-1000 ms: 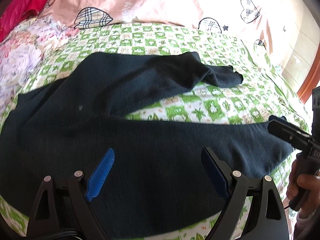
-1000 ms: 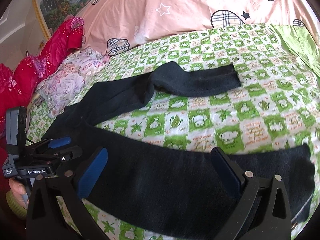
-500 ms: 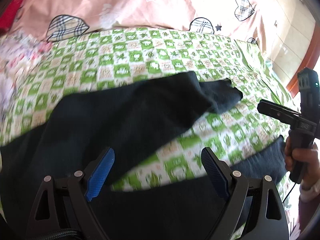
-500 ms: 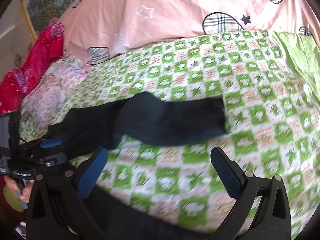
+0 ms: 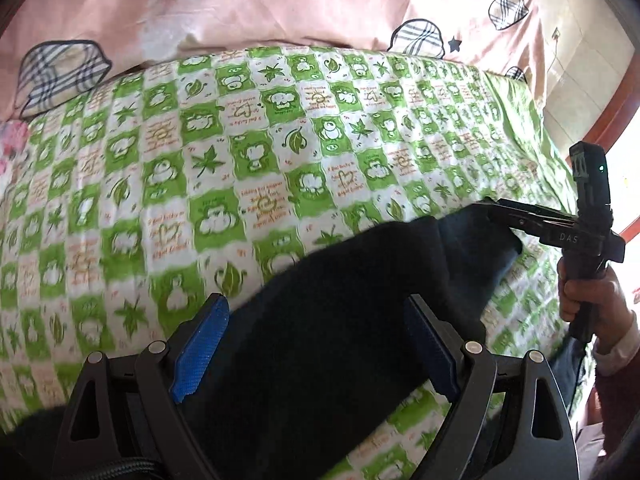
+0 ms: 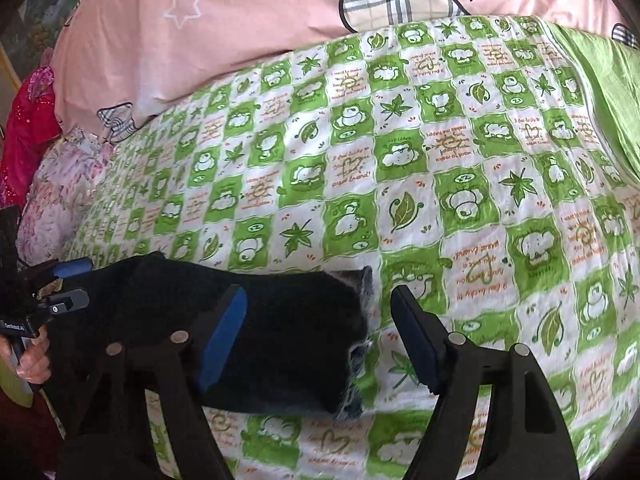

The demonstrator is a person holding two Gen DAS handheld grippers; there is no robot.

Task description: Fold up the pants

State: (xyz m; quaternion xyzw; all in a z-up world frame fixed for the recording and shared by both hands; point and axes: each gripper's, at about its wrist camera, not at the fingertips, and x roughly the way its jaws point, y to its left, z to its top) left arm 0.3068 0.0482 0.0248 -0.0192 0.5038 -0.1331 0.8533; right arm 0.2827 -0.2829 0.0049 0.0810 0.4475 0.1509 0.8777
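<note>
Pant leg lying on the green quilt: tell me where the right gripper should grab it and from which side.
Take the dark pant leg at its open cuff end, coming down from above over the quilt. That hem lies flat and free, already between the right gripper's closing jaws, which do not yet pinch it. The left gripper stands open further up the leg.

Dark pants point(image 5: 344, 304) — leg seemingly folded, on bed

Bed cover: green-and-white checked quilt point(image 6: 460, 168) printed with leaves and animals
Behind it: pink duvet point(image 6: 248, 12) with plaid hearts and stars
Left edge: pink floral fabric point(image 6: 56, 196) beside red cloth point(image 6: 28, 128)
Right edge: plain green sheet point(image 6: 604, 84)
</note>
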